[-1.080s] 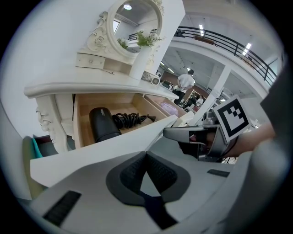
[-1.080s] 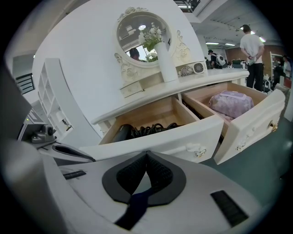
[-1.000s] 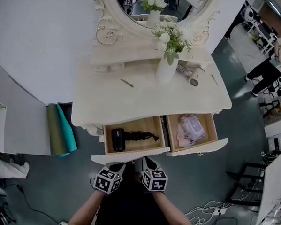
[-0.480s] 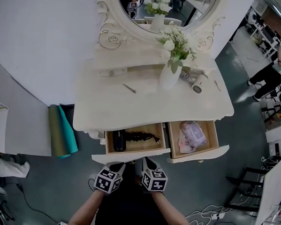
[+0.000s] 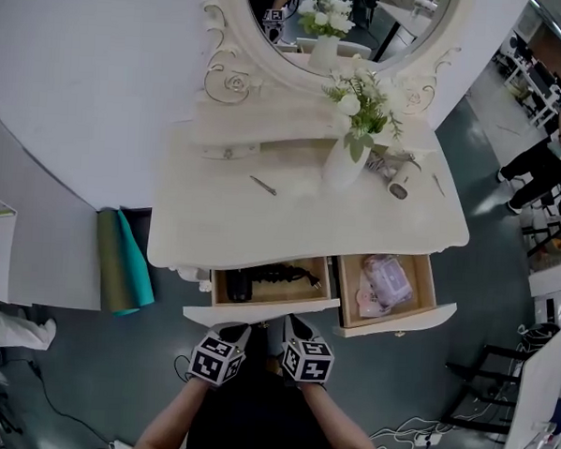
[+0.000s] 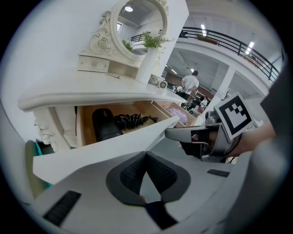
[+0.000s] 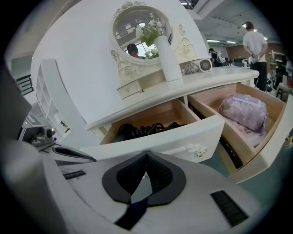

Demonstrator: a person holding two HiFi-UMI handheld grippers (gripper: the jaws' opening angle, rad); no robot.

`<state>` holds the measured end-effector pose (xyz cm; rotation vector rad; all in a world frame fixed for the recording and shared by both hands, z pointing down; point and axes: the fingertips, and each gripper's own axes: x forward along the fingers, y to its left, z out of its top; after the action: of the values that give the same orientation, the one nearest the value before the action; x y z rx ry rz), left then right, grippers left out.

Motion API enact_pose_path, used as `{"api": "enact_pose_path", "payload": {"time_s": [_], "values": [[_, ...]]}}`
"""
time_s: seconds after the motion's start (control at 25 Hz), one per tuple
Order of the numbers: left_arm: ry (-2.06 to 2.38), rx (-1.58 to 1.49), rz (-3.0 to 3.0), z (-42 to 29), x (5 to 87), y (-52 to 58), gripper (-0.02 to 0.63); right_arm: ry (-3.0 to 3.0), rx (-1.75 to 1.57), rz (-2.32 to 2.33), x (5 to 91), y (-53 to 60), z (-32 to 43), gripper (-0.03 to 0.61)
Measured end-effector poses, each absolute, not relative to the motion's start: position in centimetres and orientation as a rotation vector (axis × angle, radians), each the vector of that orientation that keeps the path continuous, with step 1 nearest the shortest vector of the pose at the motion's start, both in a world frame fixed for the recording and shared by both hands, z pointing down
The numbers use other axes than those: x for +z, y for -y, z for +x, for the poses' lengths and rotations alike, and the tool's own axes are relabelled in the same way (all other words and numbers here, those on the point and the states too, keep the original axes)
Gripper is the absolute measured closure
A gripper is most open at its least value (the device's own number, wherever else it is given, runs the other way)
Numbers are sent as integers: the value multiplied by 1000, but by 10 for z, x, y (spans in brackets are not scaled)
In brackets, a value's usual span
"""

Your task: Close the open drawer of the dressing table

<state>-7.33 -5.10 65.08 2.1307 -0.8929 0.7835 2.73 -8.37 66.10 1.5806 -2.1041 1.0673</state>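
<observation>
The white dressing table (image 5: 262,223) has two drawers out. The left drawer (image 5: 257,312) is partly open and holds a black hair tool with a coiled cord (image 5: 238,284). Its white front (image 6: 105,146) lies right at the tip of my left gripper (image 6: 146,154), which is shut and holds nothing. My right gripper (image 7: 146,153) is shut too and points at the same front (image 7: 183,137), near its small knob (image 7: 198,150). Both grippers (image 5: 240,330) (image 5: 292,321) sit side by side below that drawer. The right drawer (image 5: 397,319) stands wider open with a purple pouch (image 5: 386,277).
On the tabletop stand a white vase of flowers (image 5: 345,161), a hair dryer (image 5: 398,186) and an oval mirror (image 5: 338,25). A green roll (image 5: 124,258) leans left of the table. Cables (image 5: 420,428) and a black stand (image 5: 478,389) lie to the right; a person (image 5: 547,158) is far right.
The left drawer has slid further into the table, showing less of its inside. Both grippers stay shut at its front. The right drawer stays out.
</observation>
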Motion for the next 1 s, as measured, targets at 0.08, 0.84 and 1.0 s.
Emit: {"api": "enact_pose_path", "payload": {"time_s": [0.08, 0.84, 1.0], "values": [[898, 781, 2129, -74, 650, 55, 609, 2102, 1063, 1581, 660, 87, 27, 560], [932, 756, 2131, -74, 647, 103, 609, 2108, 1010, 1583, 659, 132, 24, 560], [942, 760, 2139, -75, 647, 115, 607, 2109, 1003, 1589, 659, 144, 23, 560]]}}
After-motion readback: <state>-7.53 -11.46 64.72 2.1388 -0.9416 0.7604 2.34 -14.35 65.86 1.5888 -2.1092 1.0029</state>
